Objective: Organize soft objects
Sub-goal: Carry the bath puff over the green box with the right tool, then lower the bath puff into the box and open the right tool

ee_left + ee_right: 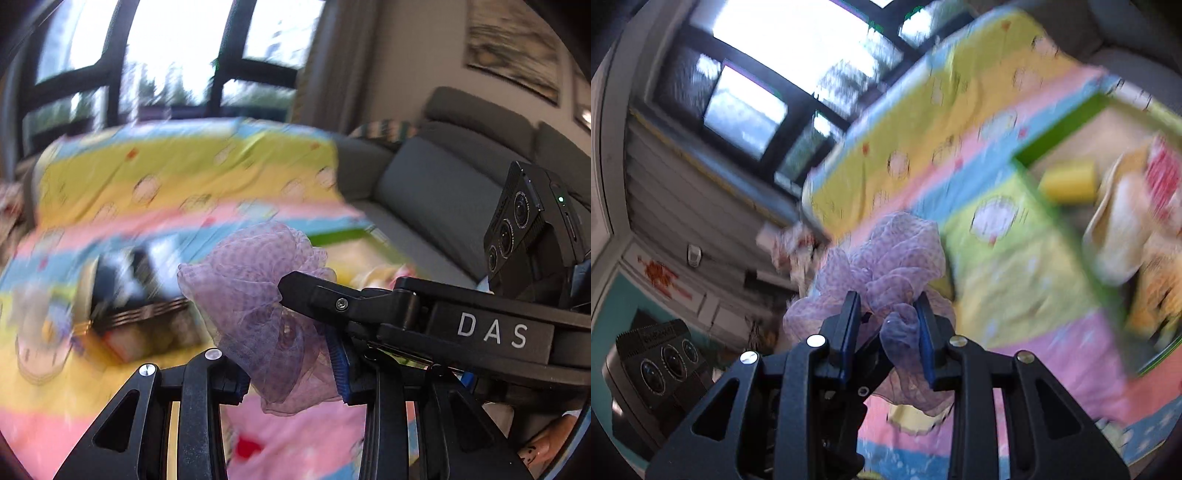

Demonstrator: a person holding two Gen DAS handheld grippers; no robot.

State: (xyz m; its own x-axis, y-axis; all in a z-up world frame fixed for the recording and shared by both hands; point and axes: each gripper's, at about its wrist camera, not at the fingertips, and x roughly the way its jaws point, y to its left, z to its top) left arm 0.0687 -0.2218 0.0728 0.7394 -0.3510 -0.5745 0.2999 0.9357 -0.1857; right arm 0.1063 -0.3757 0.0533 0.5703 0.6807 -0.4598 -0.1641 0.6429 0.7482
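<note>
Both tongs pinch one purple mesh scrunchie (258, 295): left tongs (291, 373) at lower centre, right tongs (888, 332) likewise, above the blurred colourful mat (147, 173).

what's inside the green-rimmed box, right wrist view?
Green-rimmed box: a yellow block, a cream plush item and something red-and-white, all blurred. The frame edge cuts off the rest.

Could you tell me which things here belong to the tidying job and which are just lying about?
Job:
- purple scrunchie, gripped by left tongs and right tongs
- green-rimmed bin holding soft items

Lying about:
- patterned blanket
- grey sofa
- dark basket
</note>
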